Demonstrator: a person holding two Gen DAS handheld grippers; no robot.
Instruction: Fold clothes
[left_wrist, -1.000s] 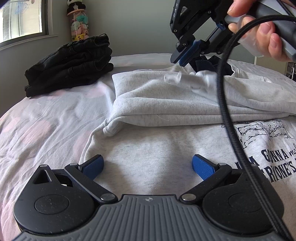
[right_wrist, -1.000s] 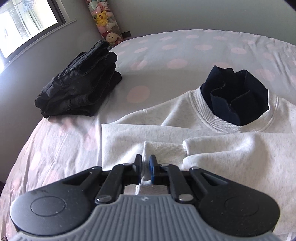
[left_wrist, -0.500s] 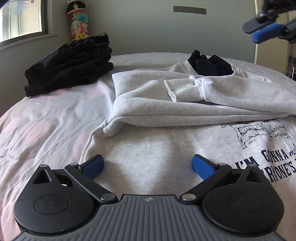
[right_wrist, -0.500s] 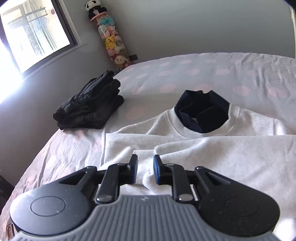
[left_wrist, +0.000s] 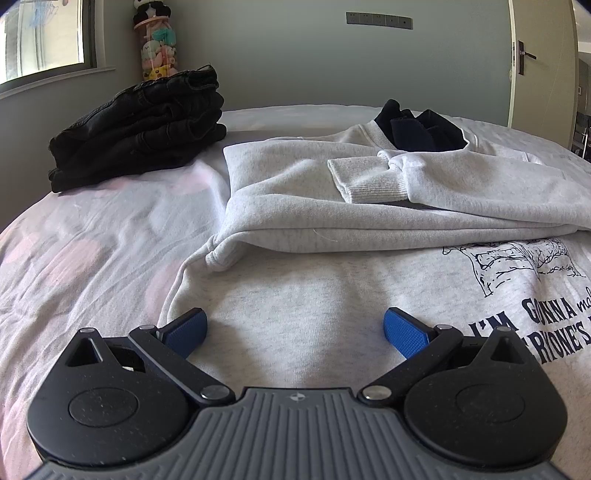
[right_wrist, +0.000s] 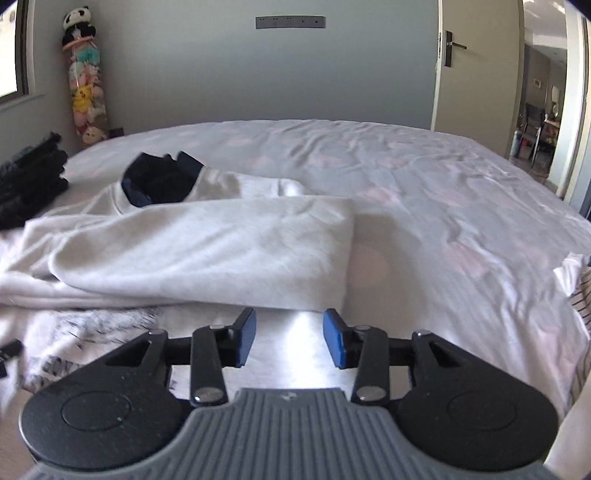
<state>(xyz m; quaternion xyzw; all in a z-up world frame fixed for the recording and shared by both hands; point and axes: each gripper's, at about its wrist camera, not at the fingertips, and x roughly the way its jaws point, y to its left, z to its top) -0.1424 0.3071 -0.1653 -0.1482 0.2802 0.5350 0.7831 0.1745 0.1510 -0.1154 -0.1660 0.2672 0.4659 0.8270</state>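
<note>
A pale grey sweatshirt (left_wrist: 325, 295) lies flat on the bed (left_wrist: 92, 236), chest up, its collar at the far end and its long axis running away from both grippers toward the wall. Both sleeves are folded across the chest, and a ribbed cuff (left_wrist: 369, 179) rests on top just below the navy collar lining. The left gripper (left_wrist: 295, 328) hovers low over the near left edge of the body, jaws wide and empty. The right gripper (right_wrist: 289, 338) hovers by the near right edge, jaws partly apart, holding nothing. Each is nearest its own side of the hem end. The navy print reads "I'M GONNA", with a lower line cut off, perhaps "...RYONE'S". A folded black garment (left_wrist: 140, 129) sits well apart at far left.
</note>
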